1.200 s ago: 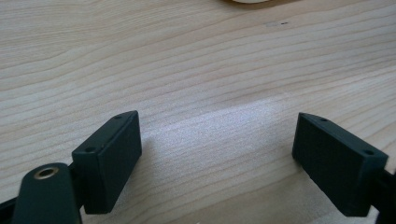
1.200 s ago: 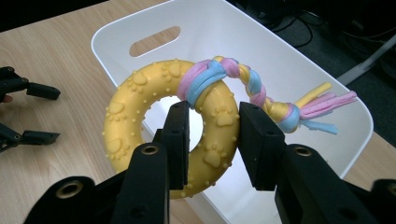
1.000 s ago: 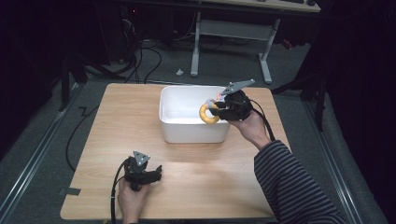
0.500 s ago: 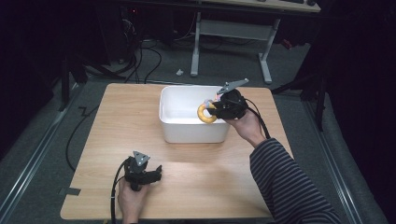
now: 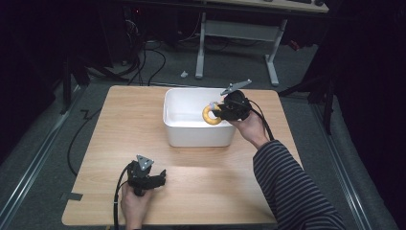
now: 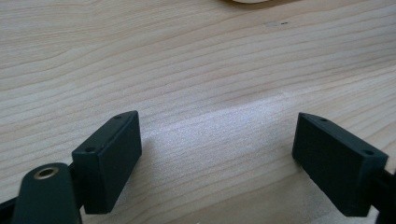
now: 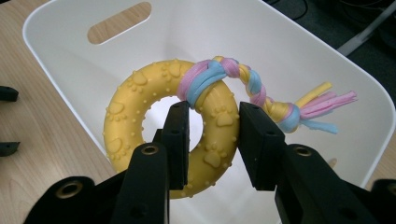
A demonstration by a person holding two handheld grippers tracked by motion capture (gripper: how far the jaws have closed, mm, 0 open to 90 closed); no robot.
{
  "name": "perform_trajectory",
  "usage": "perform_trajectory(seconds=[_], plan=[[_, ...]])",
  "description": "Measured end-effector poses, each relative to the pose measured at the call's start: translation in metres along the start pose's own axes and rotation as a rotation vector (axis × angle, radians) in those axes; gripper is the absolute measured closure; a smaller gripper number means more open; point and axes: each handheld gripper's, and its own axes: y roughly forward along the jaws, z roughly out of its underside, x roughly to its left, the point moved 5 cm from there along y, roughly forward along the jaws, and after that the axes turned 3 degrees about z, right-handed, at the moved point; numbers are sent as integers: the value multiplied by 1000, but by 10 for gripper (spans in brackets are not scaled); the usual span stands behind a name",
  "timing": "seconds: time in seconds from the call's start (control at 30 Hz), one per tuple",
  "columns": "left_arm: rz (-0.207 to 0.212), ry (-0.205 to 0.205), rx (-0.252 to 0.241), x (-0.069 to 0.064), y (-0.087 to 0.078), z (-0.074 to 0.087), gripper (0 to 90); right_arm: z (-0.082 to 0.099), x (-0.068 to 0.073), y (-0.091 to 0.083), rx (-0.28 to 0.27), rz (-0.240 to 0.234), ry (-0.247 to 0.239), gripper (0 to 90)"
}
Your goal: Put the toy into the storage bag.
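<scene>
Right tool clamped on the yellow ring, one jaw through the hole, the other outside the band, pads pressing its wall. Braided rope of pink, blue and yellow knotted on the ring's top, tassels trailing off to the side. Ring hanging over the white bin, above its right half, clear of the floor. Left tool spread wide, nothing between the jaws, low over bare tabletop near the front edge, well apart from the bin.
</scene>
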Motion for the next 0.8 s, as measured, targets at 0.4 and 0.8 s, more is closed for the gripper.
perform_trajectory(seconds=[0.4, 0.8], plan=[[1, -1, -1, 0, 0, 0, 160, 3, -1, 10, 43, 16, 8, 654], [2, 0, 0, 0, 0, 0, 160, 6, 4, 18, 83, 35, -41, 653]])
